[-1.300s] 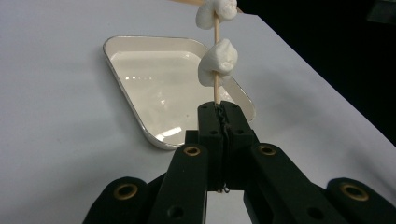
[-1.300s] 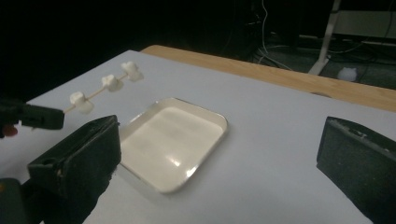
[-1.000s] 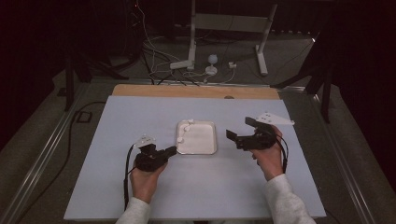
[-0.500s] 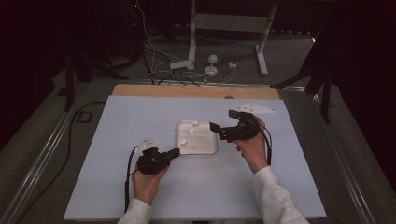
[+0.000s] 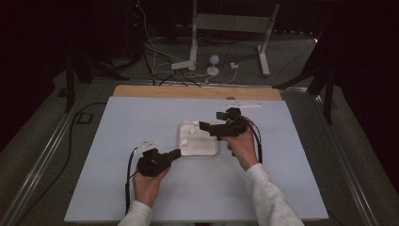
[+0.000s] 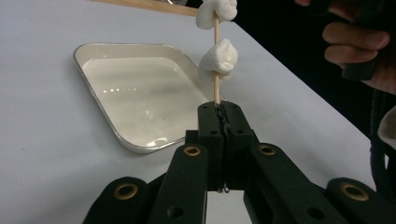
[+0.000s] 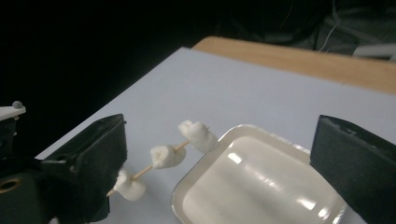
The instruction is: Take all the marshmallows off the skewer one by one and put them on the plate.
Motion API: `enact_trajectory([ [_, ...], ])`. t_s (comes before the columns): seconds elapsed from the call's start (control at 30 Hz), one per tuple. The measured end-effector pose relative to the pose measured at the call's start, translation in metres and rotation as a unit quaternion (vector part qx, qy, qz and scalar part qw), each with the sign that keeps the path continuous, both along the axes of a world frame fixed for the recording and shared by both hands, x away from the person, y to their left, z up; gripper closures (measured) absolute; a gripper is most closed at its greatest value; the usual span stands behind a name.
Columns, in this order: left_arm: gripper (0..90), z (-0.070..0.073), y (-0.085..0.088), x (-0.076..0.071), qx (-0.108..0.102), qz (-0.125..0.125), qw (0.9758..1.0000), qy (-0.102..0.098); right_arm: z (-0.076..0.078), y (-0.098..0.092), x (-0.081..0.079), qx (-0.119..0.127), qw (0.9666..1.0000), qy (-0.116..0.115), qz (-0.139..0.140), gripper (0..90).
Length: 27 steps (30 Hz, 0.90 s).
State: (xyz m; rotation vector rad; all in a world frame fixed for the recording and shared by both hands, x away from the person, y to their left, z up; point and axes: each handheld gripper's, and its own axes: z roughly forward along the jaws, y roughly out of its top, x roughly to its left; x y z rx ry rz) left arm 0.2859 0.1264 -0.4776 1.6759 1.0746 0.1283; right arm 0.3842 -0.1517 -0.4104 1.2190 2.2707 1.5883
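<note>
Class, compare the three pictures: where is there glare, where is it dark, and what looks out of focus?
High view: dim, black surroundings, the tray washed out. Left gripper view: glints on the tray, the marshmallow on the skewer sharp. Right gripper view: glare streaks on the tray, near jaws blurred.

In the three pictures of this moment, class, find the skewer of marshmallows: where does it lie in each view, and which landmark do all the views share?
High view: the skewer of marshmallows lies at the centre, over the left edge of the white tray.
Left gripper view: it rises at upper centre from the shut left gripper.
Right gripper view: it slants at lower left, beside the tray's left corner.
Shared landmark: the white tray.
</note>
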Motion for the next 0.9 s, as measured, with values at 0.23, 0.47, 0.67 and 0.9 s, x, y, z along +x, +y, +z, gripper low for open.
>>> enact_trajectory([
  [0.23,89.7,-0.001,-0.004,-0.001,-0.002,-0.016,0.9998,-0.01,-0.01,0.013,0.007,0.018,0.9961,0.085,0.014,44.6],
  [0.47,89.7,-0.001,-0.003,-0.002,-0.007,-0.018,0.9997,-0.018,-0.013,0.014,0.011,0.056,0.9885,0.139,0.017,60.1],
  [0.67,89.8,-0.003,-0.003,-0.003,-0.016,-0.026,0.9992,-0.025,-0.009,0.013,0.012,0.069,0.9852,0.156,0.015,65.1],
  [0.9,89.9,-0.003,-0.004,-0.003,-0.02,-0.031,0.9988,-0.032,-0.004,0.012,0.011,0.08,0.9863,0.145,0.001,70.7],
])
